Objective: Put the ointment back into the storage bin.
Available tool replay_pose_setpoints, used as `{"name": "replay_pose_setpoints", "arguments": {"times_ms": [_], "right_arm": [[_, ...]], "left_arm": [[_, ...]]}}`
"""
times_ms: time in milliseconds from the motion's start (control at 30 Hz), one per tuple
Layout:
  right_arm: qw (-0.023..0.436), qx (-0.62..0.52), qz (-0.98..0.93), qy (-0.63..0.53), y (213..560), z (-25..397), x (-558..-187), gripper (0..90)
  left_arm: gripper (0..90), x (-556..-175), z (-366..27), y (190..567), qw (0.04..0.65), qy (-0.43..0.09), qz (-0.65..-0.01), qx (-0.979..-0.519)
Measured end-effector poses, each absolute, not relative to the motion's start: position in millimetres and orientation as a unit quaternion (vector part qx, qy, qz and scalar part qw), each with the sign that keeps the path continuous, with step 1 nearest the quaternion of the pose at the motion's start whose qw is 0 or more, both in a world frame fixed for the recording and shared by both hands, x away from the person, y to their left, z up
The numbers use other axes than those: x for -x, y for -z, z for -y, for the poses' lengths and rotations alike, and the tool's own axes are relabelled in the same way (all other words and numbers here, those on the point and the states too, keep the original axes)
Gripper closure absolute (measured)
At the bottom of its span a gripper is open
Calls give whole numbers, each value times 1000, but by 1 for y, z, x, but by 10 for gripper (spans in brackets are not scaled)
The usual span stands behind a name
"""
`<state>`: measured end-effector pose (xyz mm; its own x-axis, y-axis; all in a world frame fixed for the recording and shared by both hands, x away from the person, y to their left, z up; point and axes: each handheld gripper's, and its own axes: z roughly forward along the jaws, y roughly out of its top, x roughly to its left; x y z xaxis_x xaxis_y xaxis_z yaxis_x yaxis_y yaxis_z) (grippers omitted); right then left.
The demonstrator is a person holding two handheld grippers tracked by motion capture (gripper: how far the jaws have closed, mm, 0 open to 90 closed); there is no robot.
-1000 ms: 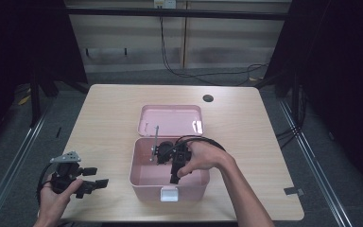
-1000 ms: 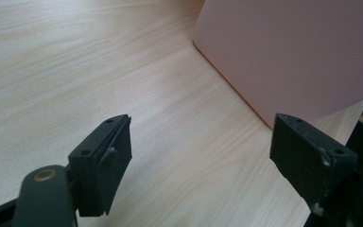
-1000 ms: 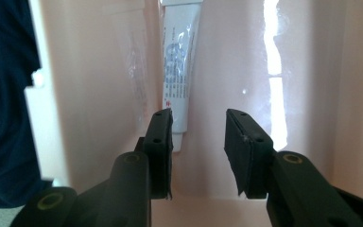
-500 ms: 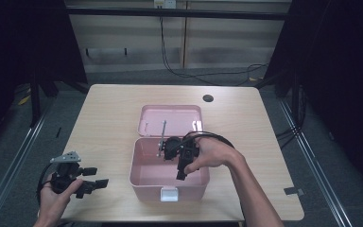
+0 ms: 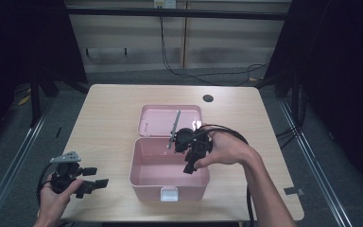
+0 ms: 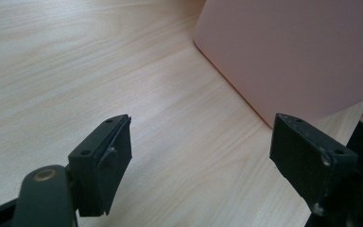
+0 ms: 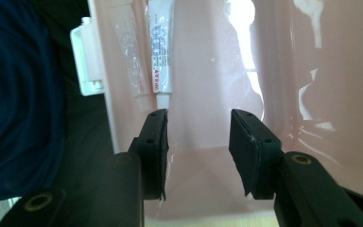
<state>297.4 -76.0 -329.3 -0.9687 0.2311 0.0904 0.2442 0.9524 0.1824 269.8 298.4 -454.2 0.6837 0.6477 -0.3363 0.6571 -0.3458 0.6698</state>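
Left gripper [image 5: 92, 183]: held low over the table [image 5: 104, 123] near its front left corner, jaws spread wide, nothing between them; the pink box's outer wall stands just ahead to its right.
Pink box [image 5: 144, 176]: open at mid-table, lid laid back behind it, white latch [image 5: 168, 194] on the front wall.
Right gripper [image 7: 198, 142]: over the box, pointing down inside, jaws parted and empty.
White tube [image 7: 160, 52]: lies flat on the box floor, beyond the gripper's left-hand jaw, apart from it.

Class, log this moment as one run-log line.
right tool: open, over pink box | white tube: inside box | left tool: open, beside box
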Motion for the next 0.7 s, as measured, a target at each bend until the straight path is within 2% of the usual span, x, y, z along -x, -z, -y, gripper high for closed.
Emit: {"name": "replay_pose_setpoints", "arguments": {"times_ms": [700], "right_arm": [[9, 195, 975, 107, 306, 145, -286, 563]], "left_arm": [[214, -270, -298, 454, 411, 8, -399, -820]]}}
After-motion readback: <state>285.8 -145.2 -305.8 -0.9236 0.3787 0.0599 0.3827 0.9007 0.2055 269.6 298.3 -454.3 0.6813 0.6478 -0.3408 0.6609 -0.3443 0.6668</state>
